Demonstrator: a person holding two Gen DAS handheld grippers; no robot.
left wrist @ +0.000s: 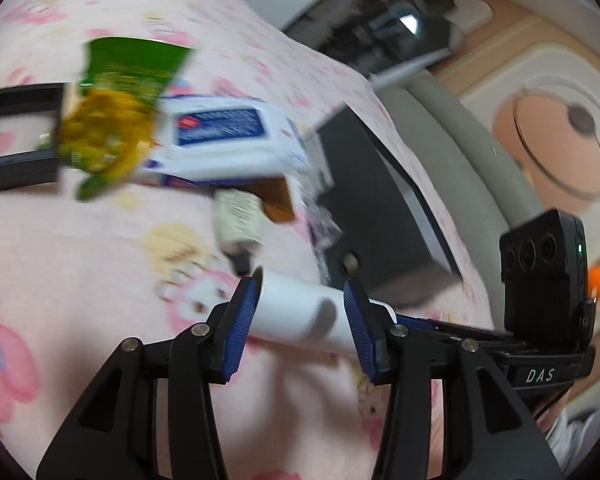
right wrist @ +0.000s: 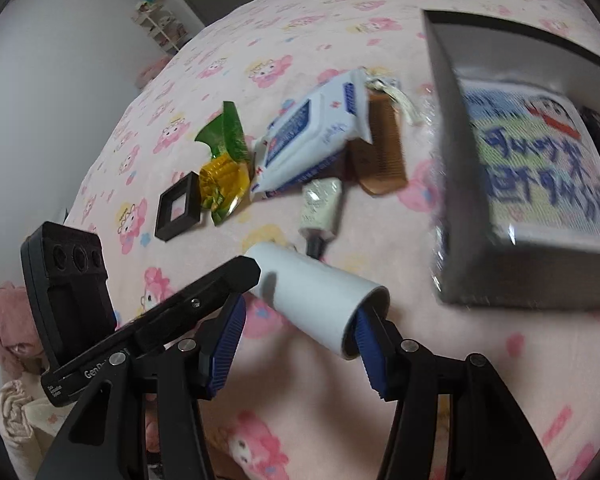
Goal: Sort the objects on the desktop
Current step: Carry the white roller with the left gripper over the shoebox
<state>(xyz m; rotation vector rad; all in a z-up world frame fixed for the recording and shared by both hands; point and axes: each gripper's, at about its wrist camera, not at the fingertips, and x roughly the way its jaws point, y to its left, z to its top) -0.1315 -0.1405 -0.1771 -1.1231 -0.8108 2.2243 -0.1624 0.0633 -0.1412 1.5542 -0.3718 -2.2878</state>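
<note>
While the white roll lies on the pink cartoon-print blanket, both grippers converge on it: the left gripper straddles it with jaws spread, and the right gripper, also spread, has one pad inside the roll's open end. Pickup appears under way; closing on the roll should follow. Beyond the roll lie wipes, comb and grey box.

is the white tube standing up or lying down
Lying down. The white tube rests on its side on the pink blanket, its open end facing the right claw, with one finger of the claw at its mouth.
</note>
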